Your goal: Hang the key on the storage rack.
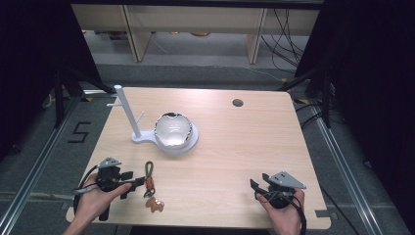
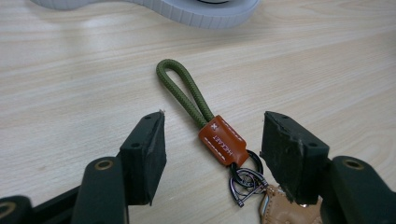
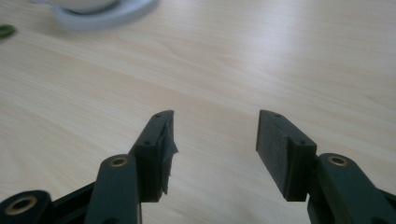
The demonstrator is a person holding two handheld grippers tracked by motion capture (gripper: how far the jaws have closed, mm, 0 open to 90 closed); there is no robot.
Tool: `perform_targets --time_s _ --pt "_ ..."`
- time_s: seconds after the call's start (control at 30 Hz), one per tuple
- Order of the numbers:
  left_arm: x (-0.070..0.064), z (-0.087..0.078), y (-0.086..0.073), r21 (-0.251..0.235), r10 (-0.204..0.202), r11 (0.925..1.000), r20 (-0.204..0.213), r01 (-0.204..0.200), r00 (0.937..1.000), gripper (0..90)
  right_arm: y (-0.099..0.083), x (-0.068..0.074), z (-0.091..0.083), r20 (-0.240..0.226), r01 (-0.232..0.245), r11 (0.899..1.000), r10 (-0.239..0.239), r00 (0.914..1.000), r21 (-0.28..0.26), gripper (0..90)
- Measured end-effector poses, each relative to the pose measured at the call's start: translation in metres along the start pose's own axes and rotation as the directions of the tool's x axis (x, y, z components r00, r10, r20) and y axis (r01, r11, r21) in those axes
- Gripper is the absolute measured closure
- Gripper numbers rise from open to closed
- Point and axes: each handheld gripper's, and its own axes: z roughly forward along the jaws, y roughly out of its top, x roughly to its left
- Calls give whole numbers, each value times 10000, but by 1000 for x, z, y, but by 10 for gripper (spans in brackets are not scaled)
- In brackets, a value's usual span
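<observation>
A keychain (image 2: 219, 140) lies flat on the wooden table: an olive-green cord loop (image 1: 149, 169), an orange leather tab, a dark metal ring (image 2: 245, 179) and a tan leather charm (image 1: 155, 204). My left gripper (image 2: 212, 135) is open, its jaws standing either side of the orange tab without touching it. In the high view the left gripper (image 1: 139, 182) sits at the table's front left, held by a hand. My right gripper (image 3: 215, 135) is open over bare wood, nothing between its jaws, and rests at the front right (image 1: 258, 188).
A white stand (image 1: 128, 115) with a post and side pegs rises at the back left on a white base (image 2: 205, 11). A glossy bowl (image 1: 172, 129) sits on that base. A cable hole (image 1: 238, 103) lies near the far edge.
</observation>
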Motion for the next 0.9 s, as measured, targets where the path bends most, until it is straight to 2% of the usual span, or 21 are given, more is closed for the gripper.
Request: perform_targets --time_s 0.03,0.07,0.13,0.2,0.27,0.3,0.37,0.43,0.47,0.5,0.53,0.57,0.6,0.63,0.67,0.73,0.77,0.8,0.83,0.87,0.9 --pt "0 -1 2 225 201 9995 -65 -200 9998 395 -3 -4 0 186 16 10000 -17 9998 88 488" --pt "0 -1 2 225 201 9995 -65 -200 9998 395 -5 -6 0 356 -6 9998 -1 9994 181 491" --pt "-2 1 5 778 509 9958 -315 -483 9982 391 -7 -8 1 397 -68 9998 60 9992 210 497" --pt "-5 5 8 1041 394 9940 -423 -348 9983 390 -9 -11 -1 462 -226 9988 206 9987 440 505" --pt "-7 7 9 1084 360 9936 -493 -305 9981 394 -9 -11 -2 452 -351 9981 328 9984 505 514" --pt "-10 10 11 1167 154 9931 -519 -93 9985 395 -9 -11 -2 421 -448 9981 431 9982 416 517" --pt "-13 12 12 1130 54 9936 -621 17 9981 396 -8 -11 -2 477 -416 9981 394 9981 451 522" --pt "-14 15 15 1318 57 9913 -787 48 9969 404 -6 -10 -3 483 -436 9973 407 9980 596 529" --pt "-15 17 17 1588 184 9873 -887 -41 9959 404 -6 -10 -3 483 -436 9973 407 9980 596 529" --pt "-14 17 20 2084 343 9779 -850 -159 9958 404 -5 -9 -2 420 -452 9973 429 9982 576 529" --pt "-15 21 23 2264 362 9739 -957 -137 9948 403 -5 -8 -2 425 -406 9967 377 9984 701 528" --pt "-15 21 23 2264 362 9739 -957 -137 9948 403 -5 -8 -2 425 -406 9967 377 9984 701 528" --pt "-17 25 25 2337 379 9723 -1144 -102 9927 403 -5 -7 -2 371 -376 9966 350 9987 728 526" --pt "-16 26 27 2539 485 9671 -1159 -176 9921 403 -5 -6 -2 237 -469 9957 451 9987 798 522" --pt "-17 28 28 2597 413 9656 -1163 -97 9924 404 -4 -6 -2 286 -367 9960 344 9990 814 520" --pt "-21 35 33 2860 41 9575 -1400 364 9901 404 -3 -4 -2 235 -276 9966 258 9994 778 516" --pt "-21 35 33 2860 41 9575 -1400 364 9901 404 -3 -4 -2 235 -276 9966 258 9994 778 516" --pt "-21 39 36 3082 -26 9502 -1388 457 9903 406 -3 -3 -1 17 -308 9976 308 9995 619 512" --pt "-21 39 36 3082 -26 9502 -1388 457 9903 408 -3 -3 -1 17 -308 9976 308 9995 619 512" --pt "-21 42 39 3314 -76 9417 -1511 579 9885 408 -3 -2 -1 30 -281 9974 280 9996 662 510" --pt "-21 44 40 3432 -73 9373 -1569 614 9876 408 -3 -2 -3 124 -241 9962 231 9997 836 509"
